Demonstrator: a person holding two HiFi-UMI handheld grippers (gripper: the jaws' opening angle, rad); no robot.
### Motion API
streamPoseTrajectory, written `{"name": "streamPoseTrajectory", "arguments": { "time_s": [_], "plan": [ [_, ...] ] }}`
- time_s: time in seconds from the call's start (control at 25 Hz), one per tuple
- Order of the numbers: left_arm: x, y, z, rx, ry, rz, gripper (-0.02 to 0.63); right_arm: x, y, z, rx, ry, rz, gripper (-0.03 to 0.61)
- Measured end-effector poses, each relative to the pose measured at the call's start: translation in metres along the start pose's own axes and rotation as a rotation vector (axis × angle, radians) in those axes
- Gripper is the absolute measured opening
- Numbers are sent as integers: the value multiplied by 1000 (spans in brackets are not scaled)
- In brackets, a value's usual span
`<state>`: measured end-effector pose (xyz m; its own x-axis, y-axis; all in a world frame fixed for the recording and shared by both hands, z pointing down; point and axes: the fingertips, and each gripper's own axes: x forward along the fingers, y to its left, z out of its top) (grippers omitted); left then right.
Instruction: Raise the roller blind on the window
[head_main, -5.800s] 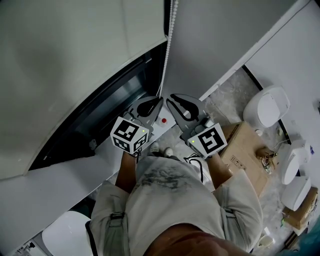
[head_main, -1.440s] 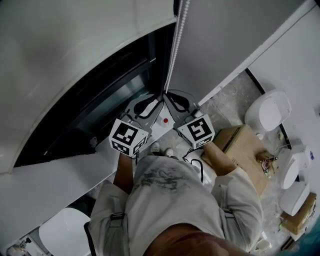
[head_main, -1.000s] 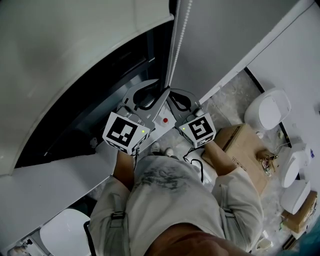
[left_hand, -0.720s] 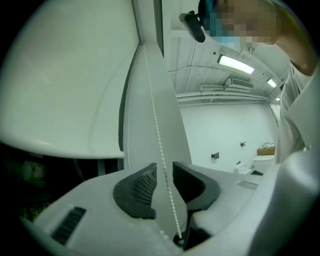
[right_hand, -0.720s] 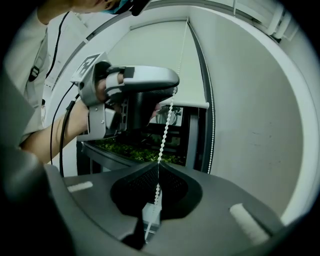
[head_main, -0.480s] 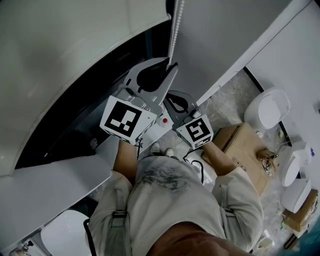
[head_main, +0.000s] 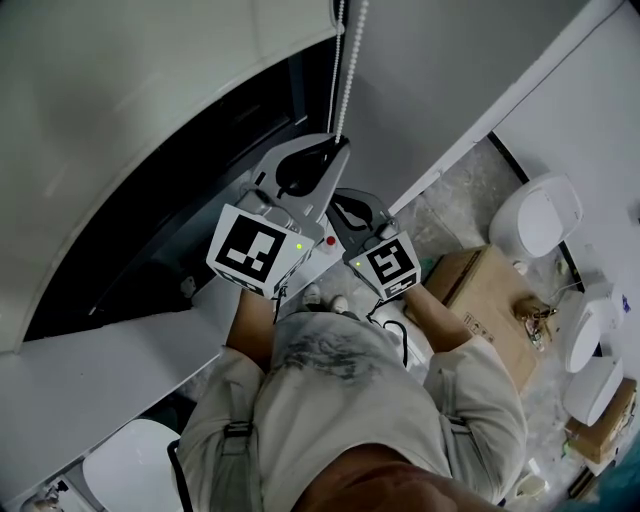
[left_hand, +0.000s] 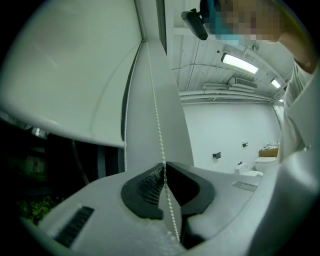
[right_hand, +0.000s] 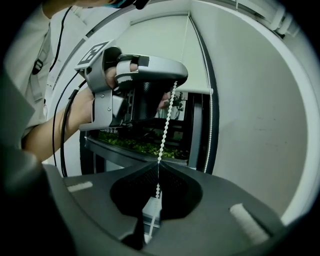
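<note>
I am clamping the just-closing jaws of my left gripper on the bead chain, above my right gripper, whose jaws are pinching it too.

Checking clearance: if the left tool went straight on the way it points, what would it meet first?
Probably the grey wall strip behind the bead chain, on which the left tool has just been closing. Depth is unclear.

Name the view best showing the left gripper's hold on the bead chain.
Left gripper view: the left gripper, its jaws just closing, pinches the bead chain. Right gripper view shows it from outside; head view only from above.
</note>
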<state>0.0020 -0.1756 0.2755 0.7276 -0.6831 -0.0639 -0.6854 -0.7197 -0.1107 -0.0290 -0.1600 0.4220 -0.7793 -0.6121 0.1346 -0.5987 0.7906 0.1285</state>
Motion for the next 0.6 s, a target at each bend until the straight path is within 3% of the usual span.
{"name": "streamPoseTrajectory", "arguments": {
  "time_s": [0.6],
  "plan": [
    [-10,-4,-47,-80,68,2,23,4,14,-45,54,65,20,11]
  ]
}}
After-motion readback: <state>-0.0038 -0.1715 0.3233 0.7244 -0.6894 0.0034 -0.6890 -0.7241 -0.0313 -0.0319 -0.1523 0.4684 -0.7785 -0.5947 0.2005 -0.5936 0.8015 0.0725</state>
